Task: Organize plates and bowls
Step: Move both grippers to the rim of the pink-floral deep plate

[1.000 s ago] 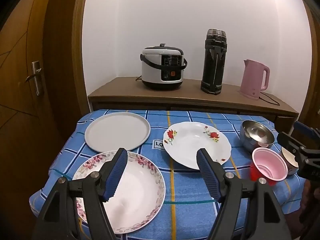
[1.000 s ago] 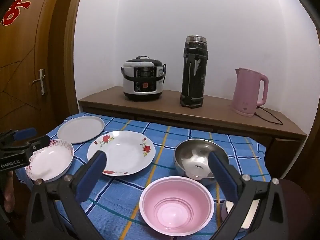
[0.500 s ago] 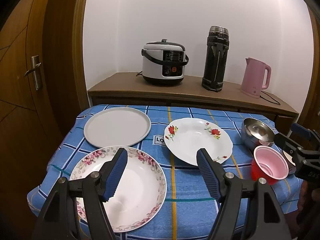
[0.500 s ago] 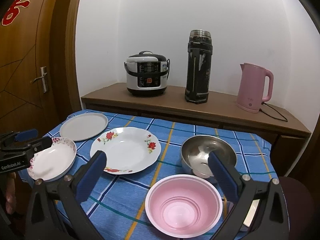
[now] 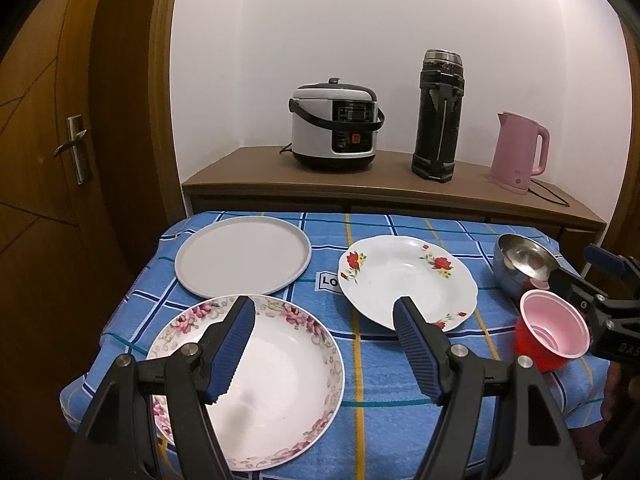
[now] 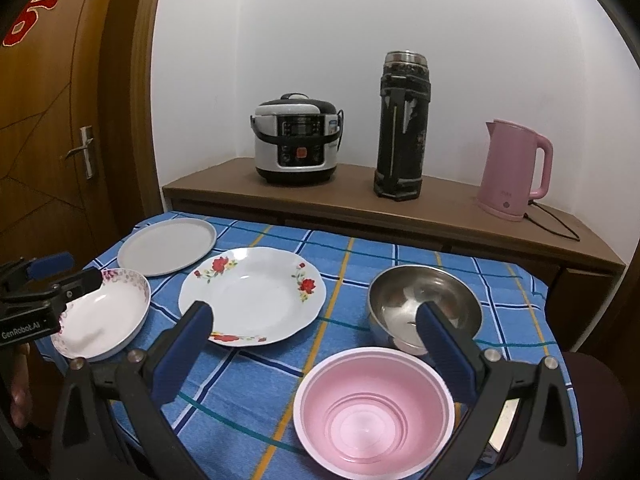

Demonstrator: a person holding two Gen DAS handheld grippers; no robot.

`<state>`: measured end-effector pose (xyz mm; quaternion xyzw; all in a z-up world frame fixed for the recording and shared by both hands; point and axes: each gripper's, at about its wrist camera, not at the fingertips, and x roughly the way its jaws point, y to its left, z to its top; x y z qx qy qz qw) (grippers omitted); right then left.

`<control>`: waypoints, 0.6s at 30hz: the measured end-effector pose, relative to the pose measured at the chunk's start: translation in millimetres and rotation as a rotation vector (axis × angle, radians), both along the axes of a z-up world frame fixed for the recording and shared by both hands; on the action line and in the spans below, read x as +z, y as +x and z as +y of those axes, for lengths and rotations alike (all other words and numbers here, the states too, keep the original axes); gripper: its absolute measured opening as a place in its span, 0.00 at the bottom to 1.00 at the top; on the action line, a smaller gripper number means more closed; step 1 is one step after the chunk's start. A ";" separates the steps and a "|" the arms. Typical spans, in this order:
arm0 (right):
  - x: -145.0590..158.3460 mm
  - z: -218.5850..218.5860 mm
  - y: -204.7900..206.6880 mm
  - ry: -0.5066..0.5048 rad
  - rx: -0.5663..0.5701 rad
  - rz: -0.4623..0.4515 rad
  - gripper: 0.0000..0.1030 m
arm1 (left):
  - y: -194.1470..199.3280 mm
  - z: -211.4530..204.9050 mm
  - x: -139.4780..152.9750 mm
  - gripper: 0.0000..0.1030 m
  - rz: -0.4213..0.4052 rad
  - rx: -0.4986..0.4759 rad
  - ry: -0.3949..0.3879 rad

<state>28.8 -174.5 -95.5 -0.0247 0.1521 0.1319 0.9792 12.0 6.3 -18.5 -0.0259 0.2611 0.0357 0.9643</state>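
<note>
Both grippers have drifted a little closer to the table over the last second, and the dishes now sit slightly larger and lower in both views; nothing on the table has moved, so the sorting has not started.

Taking the rose plate (image 5: 408, 284) in the middle of the table as the landmark: nearest the left gripper (image 5: 324, 344), the pink-rimmed plate (image 5: 272, 384) lies to the near left of the rose plate, directly under the left fingers (image 5: 236, 344), which are spread wide and hold nothing. The right gripper (image 6: 316, 350) hovers to the near right of the rose plate, its fingers (image 6: 446, 354) equally wide apart and empty, with the pink bowl (image 6: 372, 408) just below them and the steel bowl (image 6: 424, 304) touching or nearly touching it on the far side. A further small dish edge shows at the right finger's base, too hidden to identify.

Farther off, the gray plate (image 5: 244, 254) lies to the far left of the rose plate, near the pink-rimmed plate's far rim. Behind the table, a shelf (image 6: 360, 204) carries a rice cooker (image 6: 298, 144), a black flask (image 6: 402, 128) and a pink kettle (image 6: 514, 168).

The approach suggests each side is lining up a first pick: the 3 plates likely stack on the left, the 2 bowls nest on the right. Thin plate rims lying flat on cloth will be the harder grasp.
</note>
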 end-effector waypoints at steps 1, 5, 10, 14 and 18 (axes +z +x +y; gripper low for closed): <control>0.1 1.6 1.0 -0.002 0.002 0.000 1.00 | 0.3 0.4 -0.4 0.71 -0.001 0.002 0.002; -1.3 6.6 3.9 -0.010 0.003 0.001 1.00 | 1.4 1.8 -1.2 0.71 -0.005 0.009 0.009; -3.8 9.7 7.8 -0.017 0.004 0.011 1.00 | 3.4 4.7 -3.6 0.71 -0.001 0.017 0.008; -4.0 13.2 10.8 -0.024 0.005 0.017 1.00 | 4.0 6.0 -5.4 0.71 0.002 0.024 0.003; -6.1 17.2 12.8 -0.034 0.006 0.022 1.00 | 4.3 7.1 -7.3 0.71 0.004 0.025 0.003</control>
